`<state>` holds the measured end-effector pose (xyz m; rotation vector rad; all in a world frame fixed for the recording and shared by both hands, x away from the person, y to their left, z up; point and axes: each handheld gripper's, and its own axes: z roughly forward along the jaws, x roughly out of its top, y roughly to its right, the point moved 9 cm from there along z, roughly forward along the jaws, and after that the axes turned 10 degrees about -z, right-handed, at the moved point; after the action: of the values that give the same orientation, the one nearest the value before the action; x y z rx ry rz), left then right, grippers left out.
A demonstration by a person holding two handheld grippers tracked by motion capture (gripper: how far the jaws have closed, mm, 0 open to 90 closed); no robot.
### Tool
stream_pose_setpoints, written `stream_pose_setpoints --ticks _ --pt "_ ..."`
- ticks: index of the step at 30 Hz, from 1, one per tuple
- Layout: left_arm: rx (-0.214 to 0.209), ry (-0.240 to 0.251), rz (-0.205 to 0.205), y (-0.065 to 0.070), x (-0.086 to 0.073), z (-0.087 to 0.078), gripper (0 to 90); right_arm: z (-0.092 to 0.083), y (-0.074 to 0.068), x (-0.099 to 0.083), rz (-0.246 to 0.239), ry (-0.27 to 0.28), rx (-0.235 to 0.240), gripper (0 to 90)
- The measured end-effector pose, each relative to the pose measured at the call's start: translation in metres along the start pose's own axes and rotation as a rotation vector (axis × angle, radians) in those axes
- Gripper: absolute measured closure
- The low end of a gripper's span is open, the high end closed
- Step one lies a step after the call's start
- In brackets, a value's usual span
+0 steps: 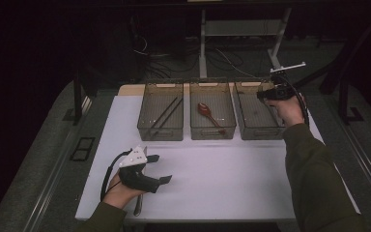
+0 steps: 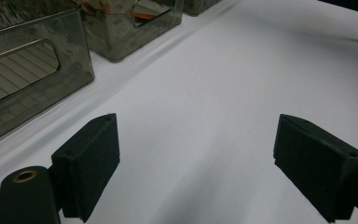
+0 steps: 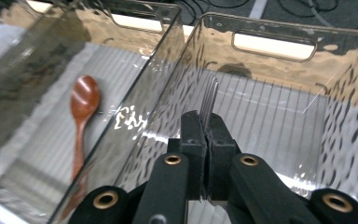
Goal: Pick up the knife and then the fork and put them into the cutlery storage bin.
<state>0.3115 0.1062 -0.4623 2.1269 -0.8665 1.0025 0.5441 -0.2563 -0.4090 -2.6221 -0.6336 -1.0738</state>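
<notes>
- Across the far half of the white counter (image 1: 212, 179) three clear bins stand side by side; the right bin (image 1: 256, 118) is the one in play, and its floor looks bare.
- Middle bin (image 1: 212, 126) holds a wooden spoon (image 3: 81, 112); the left bin (image 1: 160, 130) holds dark chopsticks (image 1: 166, 113).
- Right claw (image 3: 207, 140) hangs over the right bin's near part, jaws pressed together on a metal fork (image 3: 209, 100). The fork's long axis runs on from the jaws, tines pointing away toward the bin's far handle wall, its tip above the ribbed floor.
- Right arm reaches out and forward, so it is plainly the nearer one; I judge the coming move a short drop and release.
- Left claw (image 1: 160, 169) rests low near the front edge, jaws spread, nothing between them, well apart from the bins.
</notes>
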Motion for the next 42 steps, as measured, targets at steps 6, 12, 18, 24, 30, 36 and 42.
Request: stream_pose_setpoints --ticks 6,12,18,24,30,36,42 --pt "0.005 0.004 0.004 0.000 0.001 -0.003 13.4 0.014 0.001 -0.007 0.017 -0.035 -0.034 57.8" --pt "0.048 -0.013 -0.004 -0.006 -0.001 -0.004 13.6 0.003 -0.003 -0.008 -0.018 0.004 -0.022 44.3" --pt "0.144 -0.059 -0.029 -0.023 -0.012 -0.013 16.0 -0.023 -0.021 -0.018 -0.064 0.071 0.054 34.8" --pt "0.269 -0.109 -0.078 -0.047 -0.022 -0.028 23.5 -0.056 -0.052 -0.036 -0.167 0.144 0.094 29.4" --pt "0.338 -0.181 -0.125 -0.058 -0.035 -0.030 33.0 -0.078 -0.086 -0.067 -0.234 0.167 0.148 29.0" --pt "0.371 -0.238 -0.161 -0.051 -0.044 -0.030 41.7 -0.089 -0.117 -0.105 -0.285 0.164 0.209 29.0" --pt "0.378 -0.293 -0.182 -0.044 -0.056 -0.033 52.1 -0.090 -0.128 -0.135 -0.294 0.142 0.229 29.1"
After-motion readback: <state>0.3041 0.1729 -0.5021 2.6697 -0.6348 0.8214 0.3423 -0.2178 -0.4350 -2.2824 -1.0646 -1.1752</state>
